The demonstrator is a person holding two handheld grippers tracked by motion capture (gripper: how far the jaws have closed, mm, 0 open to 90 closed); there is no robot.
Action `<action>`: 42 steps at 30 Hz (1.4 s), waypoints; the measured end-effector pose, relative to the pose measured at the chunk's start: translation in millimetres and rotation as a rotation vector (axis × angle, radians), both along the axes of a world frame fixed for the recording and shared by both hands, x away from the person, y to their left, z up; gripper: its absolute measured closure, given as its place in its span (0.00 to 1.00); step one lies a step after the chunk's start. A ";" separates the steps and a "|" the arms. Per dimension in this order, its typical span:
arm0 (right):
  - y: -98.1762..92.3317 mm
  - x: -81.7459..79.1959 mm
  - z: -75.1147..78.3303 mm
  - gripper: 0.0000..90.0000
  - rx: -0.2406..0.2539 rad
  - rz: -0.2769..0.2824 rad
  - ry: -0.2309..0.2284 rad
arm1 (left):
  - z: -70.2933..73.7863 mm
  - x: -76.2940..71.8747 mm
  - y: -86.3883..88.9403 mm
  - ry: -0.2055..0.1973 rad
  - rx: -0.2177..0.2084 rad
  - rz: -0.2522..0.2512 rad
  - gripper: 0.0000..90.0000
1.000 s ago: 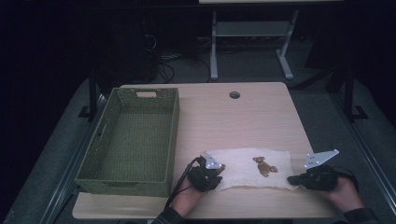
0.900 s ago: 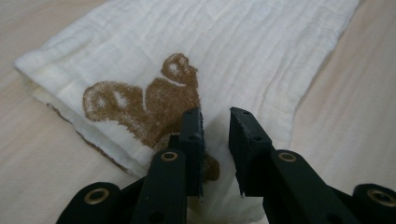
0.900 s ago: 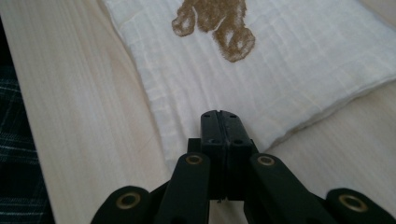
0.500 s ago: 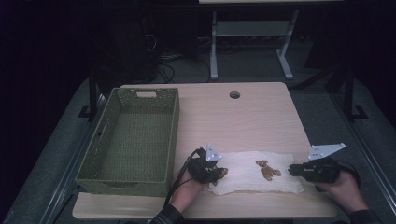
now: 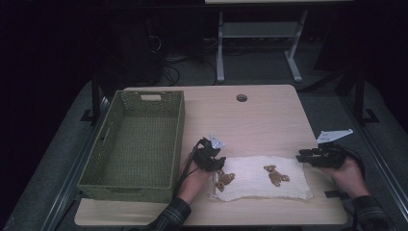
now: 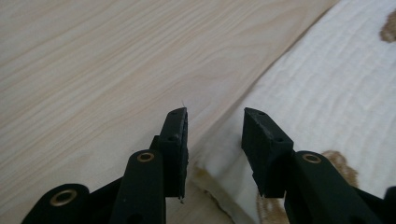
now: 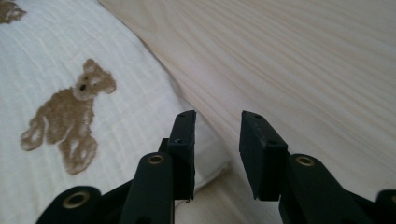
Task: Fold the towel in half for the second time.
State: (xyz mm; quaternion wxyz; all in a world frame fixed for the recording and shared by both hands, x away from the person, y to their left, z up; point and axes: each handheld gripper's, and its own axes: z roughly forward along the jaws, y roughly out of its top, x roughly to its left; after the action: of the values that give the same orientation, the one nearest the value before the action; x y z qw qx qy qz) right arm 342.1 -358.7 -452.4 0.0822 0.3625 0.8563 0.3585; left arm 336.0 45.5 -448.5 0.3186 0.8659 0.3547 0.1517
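A white folded cloth printed with brown teddy bears lies flat near the table's front edge. My left gripper hovers at the cloth's far left corner. In the left gripper view, the left gripper has its jaws apart over the edge of the cloth, gripping nothing. My right gripper is at the far right corner. In the right gripper view, the right gripper is also open above the corner of the cloth. Both pairs of jaws have just been opening, and nothing is pinched between them.
A green woven basket stands empty on the left half of the wooden table. A round cable hole sits near the far edge. Dark floor, cables and a metal stand leg lie beyond the table.
Both grippers have moved a little towards the far side, off the cloth's corners. The cloth now lies flat, and a second bear print shows at its left end.
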 end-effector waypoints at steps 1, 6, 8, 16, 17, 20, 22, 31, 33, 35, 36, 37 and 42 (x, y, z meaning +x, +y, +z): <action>0.6 2.2 -2.1 0.72 0.000 0.006 0.008 | -2.0 1.6 0.4 0.004 0.003 0.001 0.67; 7.6 6.5 -11.6 0.75 -0.042 0.036 0.040 | -10.5 4.7 0.5 0.022 0.035 0.010 0.69; 8.4 5.5 -12.6 0.79 -0.049 0.044 0.033 | -11.3 5.7 1.5 0.027 0.027 0.007 0.71; 8.5 5.2 -12.0 0.96 -0.071 0.048 0.011 | -11.4 8.3 2.3 0.058 -0.015 -0.005 0.95; 7.5 6.5 -11.6 0.96 -0.072 0.038 0.011 | -11.2 9.5 3.2 0.061 -0.022 -0.001 0.95; 4.4 13.4 -7.4 0.96 -0.065 0.009 0.001 | -9.1 11.9 3.2 0.054 -0.044 0.017 0.96; 3.6 19.3 -4.8 0.96 -0.071 -0.003 -0.014 | -5.9 14.9 3.6 0.040 -0.043 0.021 0.96; 1.4 43.8 1.4 0.97 -0.051 -0.034 -0.050 | 2.1 28.1 7.5 -0.027 -0.095 0.076 0.96; 0.7 45.5 3.9 0.97 -0.040 -0.040 -0.055 | 5.3 26.2 8.3 -0.033 -0.114 0.079 0.96; -1.5 44.2 6.4 0.97 -0.026 -0.035 -0.070 | 9.5 23.5 9.3 -0.045 -0.130 0.076 0.96; -2.6 42.7 7.9 0.97 -0.021 -0.035 -0.075 | 13.1 21.1 10.1 -0.056 -0.139 0.071 0.96; -3.9 40.6 10.0 0.97 -0.015 -0.035 -0.082 | 16.0 19.0 10.6 -0.067 -0.143 0.068 0.96; -6.0 29.1 17.9 0.97 -0.009 -0.028 -0.114 | 23.8 8.7 12.6 -0.116 -0.152 0.031 0.96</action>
State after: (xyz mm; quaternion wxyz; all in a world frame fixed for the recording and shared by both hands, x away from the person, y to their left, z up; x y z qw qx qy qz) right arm 371.2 -364.7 -434.5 0.1376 0.3529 0.8467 0.3737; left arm 344.7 58.1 -424.7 0.4008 0.8235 0.3594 0.1790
